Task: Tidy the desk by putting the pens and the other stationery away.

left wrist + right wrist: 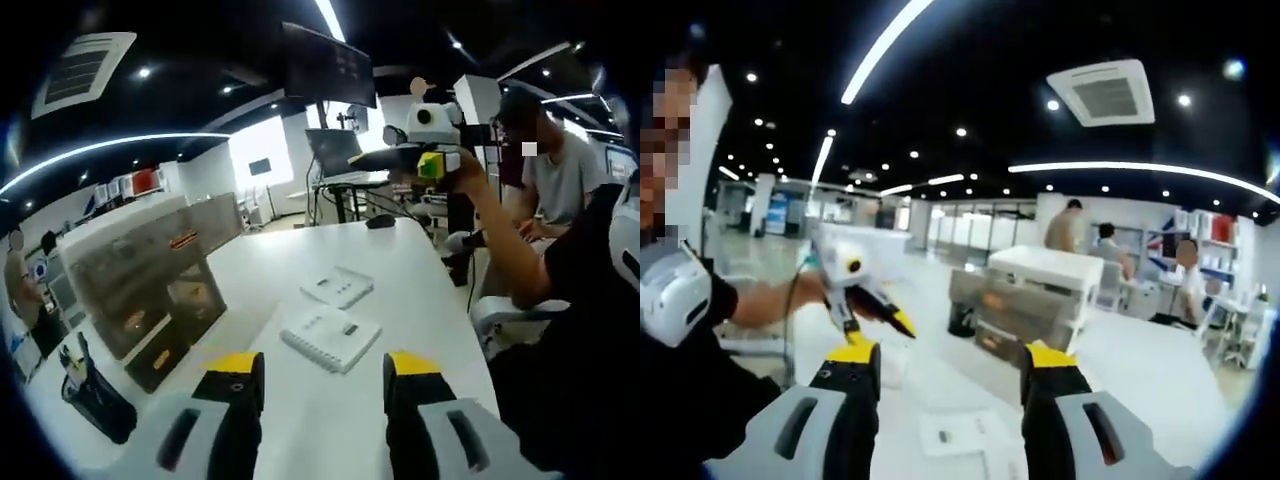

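My left gripper [322, 366] is open over the white desk [420, 270], with nothing between its yellow-tipped jaws. Just beyond them lie two white notepads, one near [329, 338] and one farther [338, 288]. A black pen holder [94, 396] stands at the desk's left corner. A hand holds my right gripper [432, 163] high at the far right. In the right gripper view, my right gripper [950, 356] is open and empty, raised above the desk [1140, 375]. The left gripper [902, 322] reaches in from the left. A notepad [950, 436] lies below.
A translucent drawer organiser [150, 270] runs along the desk's left side, and it shows again as the organiser [1010, 305] beside a black holder [962, 318]. A mouse [380, 221] lies at the far end. A seated person [560, 180] is close on the right.
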`<act>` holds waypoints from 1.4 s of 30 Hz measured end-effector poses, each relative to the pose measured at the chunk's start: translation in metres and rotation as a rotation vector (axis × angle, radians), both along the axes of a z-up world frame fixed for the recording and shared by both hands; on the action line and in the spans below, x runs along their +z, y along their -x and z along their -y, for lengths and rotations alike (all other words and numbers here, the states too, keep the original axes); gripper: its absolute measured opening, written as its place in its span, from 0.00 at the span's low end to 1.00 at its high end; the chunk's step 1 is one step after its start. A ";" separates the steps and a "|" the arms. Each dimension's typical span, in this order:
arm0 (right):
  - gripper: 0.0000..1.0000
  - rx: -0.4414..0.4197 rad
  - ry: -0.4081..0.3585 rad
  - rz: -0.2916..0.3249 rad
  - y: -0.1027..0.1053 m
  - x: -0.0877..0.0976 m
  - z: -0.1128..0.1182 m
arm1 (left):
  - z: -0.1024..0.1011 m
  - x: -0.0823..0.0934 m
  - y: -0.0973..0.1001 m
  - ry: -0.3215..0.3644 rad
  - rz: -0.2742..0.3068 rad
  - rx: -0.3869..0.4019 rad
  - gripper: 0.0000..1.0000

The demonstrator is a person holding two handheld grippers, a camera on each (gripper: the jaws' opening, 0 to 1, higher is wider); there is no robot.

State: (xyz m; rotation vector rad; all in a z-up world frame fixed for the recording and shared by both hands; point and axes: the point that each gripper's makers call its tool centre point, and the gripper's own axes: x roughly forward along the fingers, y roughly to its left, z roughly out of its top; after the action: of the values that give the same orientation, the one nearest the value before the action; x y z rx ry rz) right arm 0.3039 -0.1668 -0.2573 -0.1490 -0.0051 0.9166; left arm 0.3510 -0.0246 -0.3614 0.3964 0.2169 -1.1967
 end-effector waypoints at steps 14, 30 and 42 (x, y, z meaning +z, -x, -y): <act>0.53 0.002 0.003 0.000 0.001 -0.001 0.000 | 0.029 -0.032 0.008 -0.065 0.017 -0.040 0.29; 0.53 0.007 0.006 -0.005 0.004 -0.005 -0.001 | 0.041 -0.063 -0.010 -0.125 0.027 -0.083 0.21; 0.53 0.009 0.011 -0.008 0.002 -0.005 0.000 | 0.048 -0.076 -0.011 -0.150 0.026 -0.098 0.17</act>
State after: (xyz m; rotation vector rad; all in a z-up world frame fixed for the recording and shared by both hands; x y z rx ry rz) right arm 0.3017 -0.1666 -0.2623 -0.1557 0.0070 0.9264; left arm 0.3618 -0.0729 -0.4369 0.5584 0.2682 -1.2752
